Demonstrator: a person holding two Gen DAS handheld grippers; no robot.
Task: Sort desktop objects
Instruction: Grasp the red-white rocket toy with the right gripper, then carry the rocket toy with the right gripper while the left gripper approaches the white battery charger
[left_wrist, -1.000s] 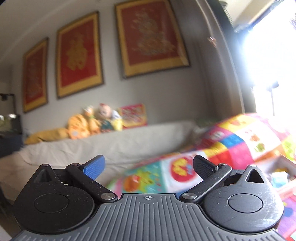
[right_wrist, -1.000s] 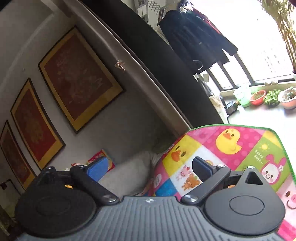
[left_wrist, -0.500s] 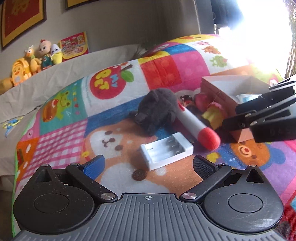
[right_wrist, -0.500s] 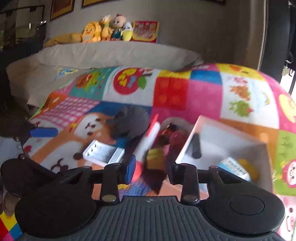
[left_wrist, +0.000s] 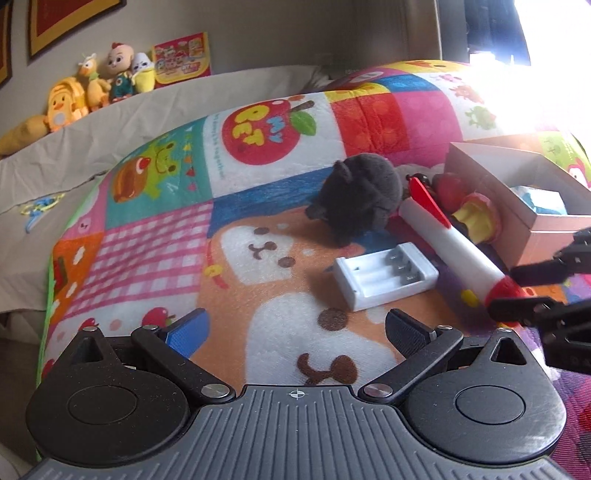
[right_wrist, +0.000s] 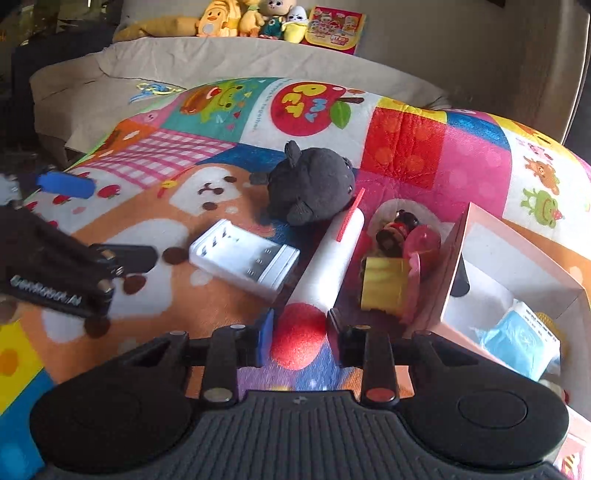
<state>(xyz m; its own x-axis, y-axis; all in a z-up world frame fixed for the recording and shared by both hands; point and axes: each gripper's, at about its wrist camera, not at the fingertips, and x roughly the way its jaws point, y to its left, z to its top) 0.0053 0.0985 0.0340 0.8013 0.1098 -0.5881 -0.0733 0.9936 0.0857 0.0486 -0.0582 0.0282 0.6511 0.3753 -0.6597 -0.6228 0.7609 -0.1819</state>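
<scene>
A white toy rocket (right_wrist: 325, 258) with a red fin and red foam nose lies on the colourful mat (right_wrist: 406, 147). My right gripper (right_wrist: 300, 330) is closing, and its pads press on the red nose from both sides; the left wrist view shows the same grip at the right gripper (left_wrist: 513, 293). Left of the rocket (left_wrist: 450, 243) lie a white battery charger (right_wrist: 243, 258) and a dark grey plush (right_wrist: 310, 184). My left gripper (left_wrist: 295, 328) hovers open over the mat, just short of the charger (left_wrist: 384, 273), with nothing between its fingers.
An open pink-and-white box (right_wrist: 517, 258) stands right of the rocket with a blue packet (right_wrist: 517, 339) inside. A yellow-and-pink cupcake toy (right_wrist: 384, 288) and small red toys lie between rocket and box. A covered sofa (left_wrist: 147, 110) with plush toys runs behind the mat.
Both grippers swung down from facing the wall to the mat. The right gripper's jaws went from wide open to closed around the rocket's red nose. The left stayed open.
</scene>
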